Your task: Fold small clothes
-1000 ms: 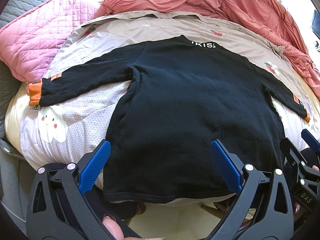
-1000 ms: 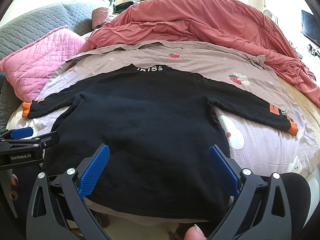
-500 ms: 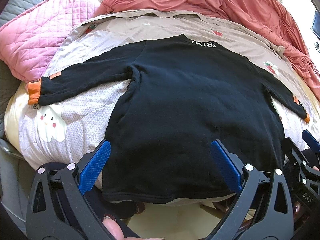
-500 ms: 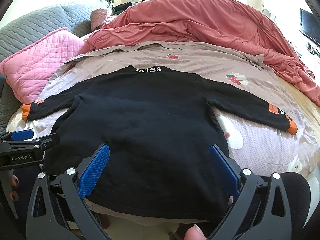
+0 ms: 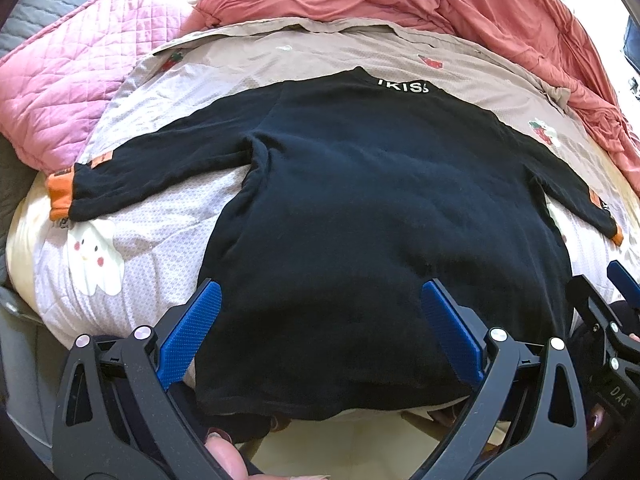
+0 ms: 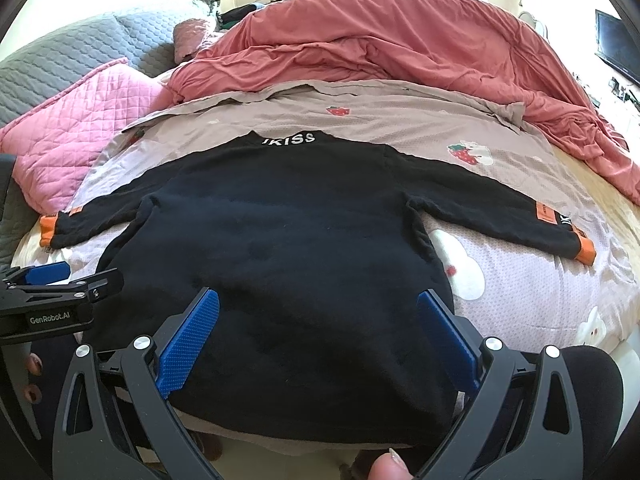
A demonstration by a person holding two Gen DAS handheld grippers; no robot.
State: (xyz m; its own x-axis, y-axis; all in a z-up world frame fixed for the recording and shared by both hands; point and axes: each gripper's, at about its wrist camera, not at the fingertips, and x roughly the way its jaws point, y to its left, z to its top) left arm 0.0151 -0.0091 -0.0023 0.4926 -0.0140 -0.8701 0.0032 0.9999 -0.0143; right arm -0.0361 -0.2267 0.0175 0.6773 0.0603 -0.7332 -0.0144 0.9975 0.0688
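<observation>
The black top (image 5: pixel 384 220) lies flat on the bed (image 5: pixel 160 248), hem nearest, with both the left tongs (image 5: pixel 320 332) and right tongs (image 6: pixel 316 332) wide open and empty above it, so a shallow pinch could bunch only one layer.

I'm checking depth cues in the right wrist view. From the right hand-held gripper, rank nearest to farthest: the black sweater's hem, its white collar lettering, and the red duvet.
Measured from the right hand-held gripper:
1. Black sweater's hem, directly below the open fingers, at the bed's near edge.
2. White collar lettering, straight ahead at the sweater's far end.
3. Red duvet, heaped across the back of the bed.
</observation>
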